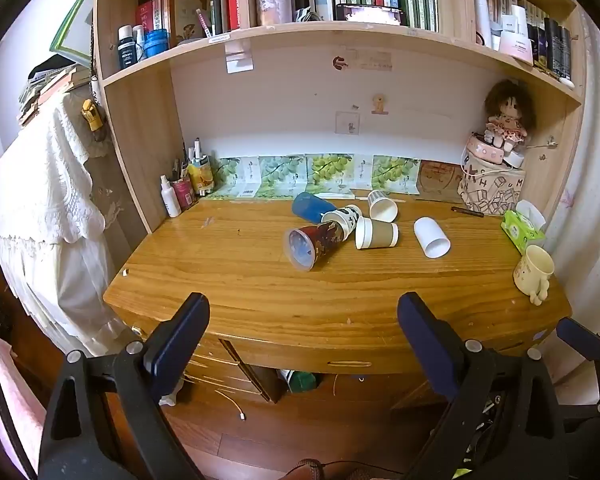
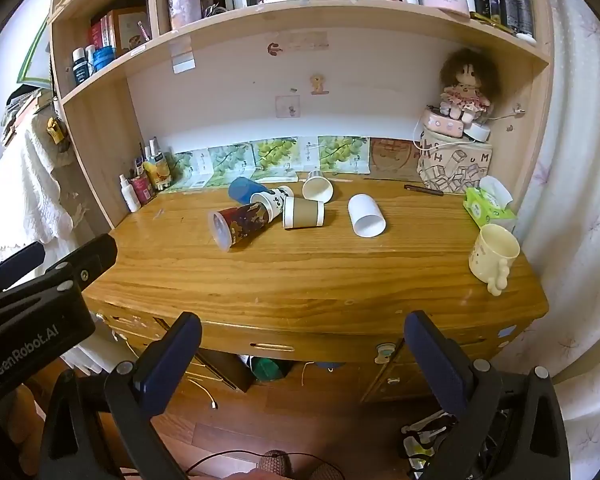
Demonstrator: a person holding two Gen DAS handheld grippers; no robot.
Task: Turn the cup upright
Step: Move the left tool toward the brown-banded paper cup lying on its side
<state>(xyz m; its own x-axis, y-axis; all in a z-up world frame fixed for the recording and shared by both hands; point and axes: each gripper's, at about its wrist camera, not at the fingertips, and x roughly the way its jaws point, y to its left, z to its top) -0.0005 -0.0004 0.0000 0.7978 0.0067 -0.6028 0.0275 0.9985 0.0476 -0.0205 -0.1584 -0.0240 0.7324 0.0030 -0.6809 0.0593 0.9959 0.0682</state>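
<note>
Several cups lie on their sides in the middle of the wooden desk (image 1: pixel 228 280): a dark red patterned cup (image 1: pixel 314 242) (image 2: pixel 240 222), a blue cup (image 1: pixel 310 206) (image 2: pixel 244 190), a black-and-white cup (image 1: pixel 346 216) (image 2: pixel 274 200), a brown-sleeved paper cup (image 1: pixel 376 233) (image 2: pixel 303 213), a small paper cup (image 1: pixel 382 206) (image 2: pixel 318 186) and a plain white cup (image 1: pixel 432 237) (image 2: pixel 366 216). My left gripper (image 1: pixel 304 312) is open and empty, in front of the desk's front edge. My right gripper (image 2: pixel 302 330) is open and empty, also short of the desk.
A cream mug (image 1: pixel 534 270) (image 2: pixel 494 254) stands upright at the desk's right edge beside a green tissue pack (image 1: pixel 522 230) (image 2: pixel 488 206). Bottles (image 1: pixel 182 188) stand at the back left. A doll on a patterned box (image 1: pixel 494 176) fills the back right. Bookshelves hang overhead.
</note>
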